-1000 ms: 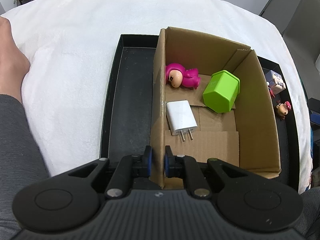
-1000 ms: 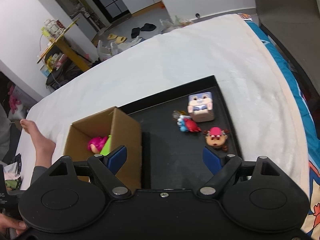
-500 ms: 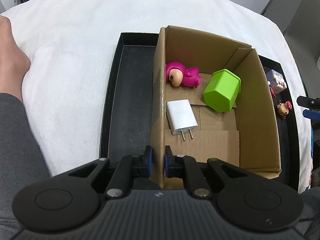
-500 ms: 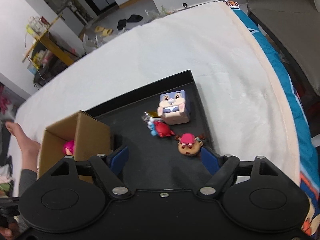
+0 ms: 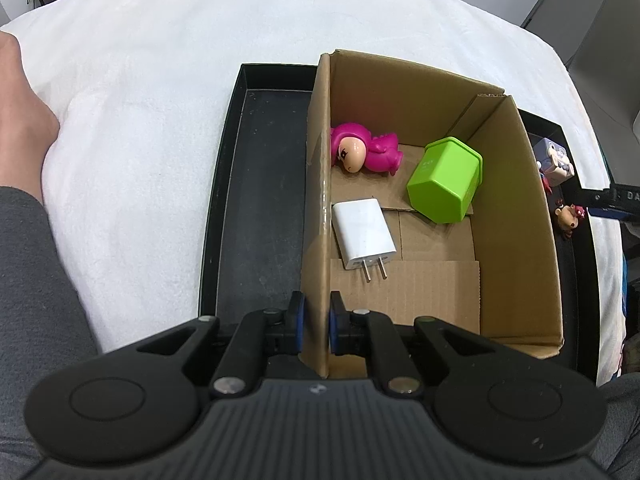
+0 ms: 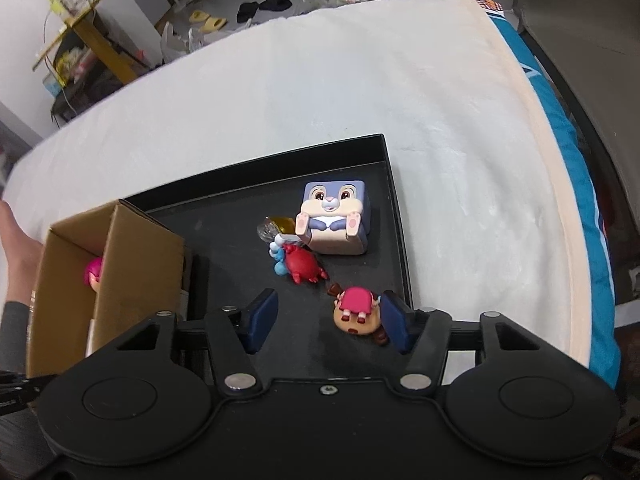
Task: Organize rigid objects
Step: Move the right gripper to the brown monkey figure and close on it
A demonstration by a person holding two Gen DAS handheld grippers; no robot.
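We see a cardboard box [image 5: 516, 208] of matt brown corrugated board, its cut edges rough. Inside it lie a glossy pink plastic doll [image 5: 366, 155], a smooth green plastic container [image 5: 444, 180] and a white charger [image 5: 362, 232] of satin plastic with bright metal prongs. The black tray [image 6: 224, 240] looks matt and scuffed (dusty grey streaks on its floor). Under it we see a soft, fuzzy white cloth [image 6: 320, 92]. The cube rabbit toy [image 6: 334, 218] looks smooth and slightly shiny.

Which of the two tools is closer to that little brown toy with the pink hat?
Right. The right tool is open with the brown toy between its fingers; the left tool grips the cardboard box wall, across the box from it.
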